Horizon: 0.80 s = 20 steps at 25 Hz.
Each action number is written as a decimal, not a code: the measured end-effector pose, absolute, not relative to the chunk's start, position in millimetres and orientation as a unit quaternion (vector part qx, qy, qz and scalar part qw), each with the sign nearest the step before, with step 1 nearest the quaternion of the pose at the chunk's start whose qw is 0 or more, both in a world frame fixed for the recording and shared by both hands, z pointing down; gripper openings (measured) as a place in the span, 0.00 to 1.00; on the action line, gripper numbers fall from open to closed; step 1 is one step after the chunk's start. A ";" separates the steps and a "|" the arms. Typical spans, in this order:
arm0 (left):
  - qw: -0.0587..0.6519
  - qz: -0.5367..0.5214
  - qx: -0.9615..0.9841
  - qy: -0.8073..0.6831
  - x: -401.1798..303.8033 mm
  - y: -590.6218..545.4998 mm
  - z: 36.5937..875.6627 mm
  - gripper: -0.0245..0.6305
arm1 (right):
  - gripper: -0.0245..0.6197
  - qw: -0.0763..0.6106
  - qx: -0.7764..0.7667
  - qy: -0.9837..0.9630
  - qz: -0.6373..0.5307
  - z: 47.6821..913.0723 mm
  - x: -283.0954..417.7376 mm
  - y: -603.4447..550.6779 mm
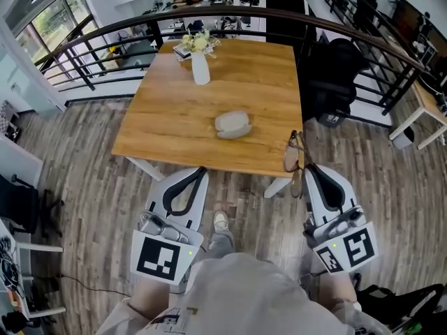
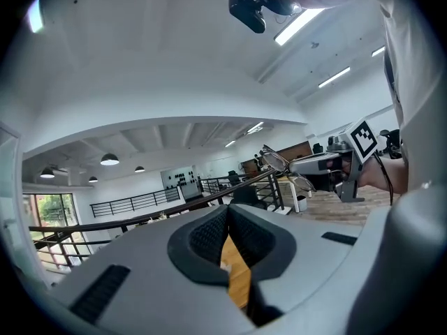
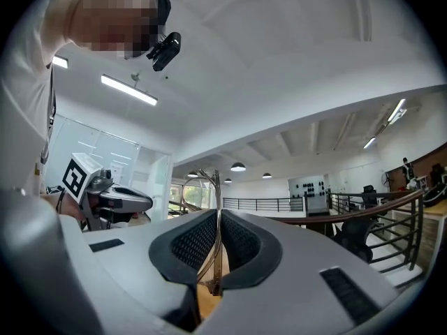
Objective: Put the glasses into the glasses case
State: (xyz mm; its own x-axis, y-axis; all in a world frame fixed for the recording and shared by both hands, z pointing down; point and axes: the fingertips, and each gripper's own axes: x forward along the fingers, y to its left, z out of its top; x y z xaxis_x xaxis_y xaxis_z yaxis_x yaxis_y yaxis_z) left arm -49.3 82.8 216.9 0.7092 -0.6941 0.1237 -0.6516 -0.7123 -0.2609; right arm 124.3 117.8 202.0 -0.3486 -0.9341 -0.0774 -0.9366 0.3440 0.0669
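Head view first: there's one wooden counter (image 1: pixel 174 128), and on it exactly one glasses case (image 1: pixel 232 124), a pale grey-beige clamshell sitting about mid-counter. I honestly can't tell if its lid is cracked open or fully down. There's also one white vase (image 1: pixel 200 69) with pale flowers (image 1: pixel 195 42) at the far side, well apart from the case.

One pair of glasses (image 1: pixel 293 155), thin-framed, and they aren't on the counter. They hang upright at the tip of the right hand-held gripper (image 1: pixel 305 167), just over the counter's near right corner and well clear of the case.

So that's two grippers, one per hand. In the right gripper view, the right hand-held gripper (image 3: pixel 218 218) has its jaws pinching the glasses (image 3: pixel 204 187), with the thin frame running straight up between the pads. The other gripper shows off to the left in that view.

The left hand-held gripper (image 1: pixel 202 170) sits just short of the counter's near edge. In the left gripper view, the left hand-held gripper (image 2: pixel 227 213) has its jaws pressed together at the tips with nothing between them, only a sliver of wood showing below. The glasses (image 2: pixel 278 160) show up at the right of that view too.

One shoe (image 1: pixel 221 220) shows on the plank floor (image 1: pixel 77 159) between the two grippers.
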 end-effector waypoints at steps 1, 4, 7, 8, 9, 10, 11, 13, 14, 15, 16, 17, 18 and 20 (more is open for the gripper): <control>0.095 -0.109 -0.920 0.364 -53.6 67.7 218.6 0.06 | 0.11 0.010 -0.572 0.819 0.045 203.3 120.5 102.8; 0.082 -0.113 -0.923 0.359 -66.8 21.8 223.8 0.06 | 0.11 0.002 -0.572 0.820 0.036 206.2 107.4 57.7; 0.072 -0.113 -0.925 0.355 -76.8 -19.4 230.8 0.06 | 0.11 0.001 -0.569 0.822 0.023 212.2 95.9 18.3; 0.068 -0.113 -0.926 0.354 -79.7 -32.9 233.7 0.06 | 0.11 -0.001 -0.570 0.822 0.019 214.8 92.6 5.8; 0.065 -0.114 -0.926 0.353 -82.4 -46.8 236.3 0.06 | 0.11 -0.003 -0.571 0.821 0.015 217.3 89.6 -7.0; 0.062 -0.114 -0.927 0.352 -84.8 -60.8 238.3 0.06 | 0.11 -0.005 -0.572 0.820 0.012 219.3 87.0 -19.9; 0.060 -0.115 -0.928 0.350 -86.8 -74.6 239.6 0.06 | 0.11 -0.008 -0.574 0.819 0.009 220.8 84.8 -32.6; 0.057 -0.115 -0.929 0.347 -90.1 -98.8 241.3 0.06 | 0.11 -0.013 -0.577 0.817 0.004 222.4 82.2 -55.7; 0.055 -0.115 -0.930 0.345 -91.6 -108.8 242.5 0.06 | 0.11 -0.015 -0.579 0.815 0.003 223.4 81.5 -65.6; 0.053 -0.115 -0.930 0.344 -93.3 -117.9 244.2 0.06 | 0.11 -0.017 -0.581 0.814 0.001 224.8 80.7 -74.5; 0.052 -0.114 -0.931 0.343 -95.2 -126.3 245.8 0.06 | 0.11 -0.018 -0.583 0.813 0.000 226.2 79.5 -82.6; 0.051 -0.113 -0.931 0.342 -97.3 -134.0 247.2 0.06 | 0.11 -0.020 -0.584 0.812 -0.001 227.7 77.7 -90.2; 0.049 -0.112 -0.932 0.342 -99.4 -140.9 248.8 0.06 | 0.11 -0.022 -0.584 0.811 -0.002 229.2 75.8 -97.0; 0.044 -0.113 -0.932 0.341 -102.6 -151.9 252.8 0.06 | 0.11 -0.025 -0.588 0.809 -0.002 232.1 73.7 -108.2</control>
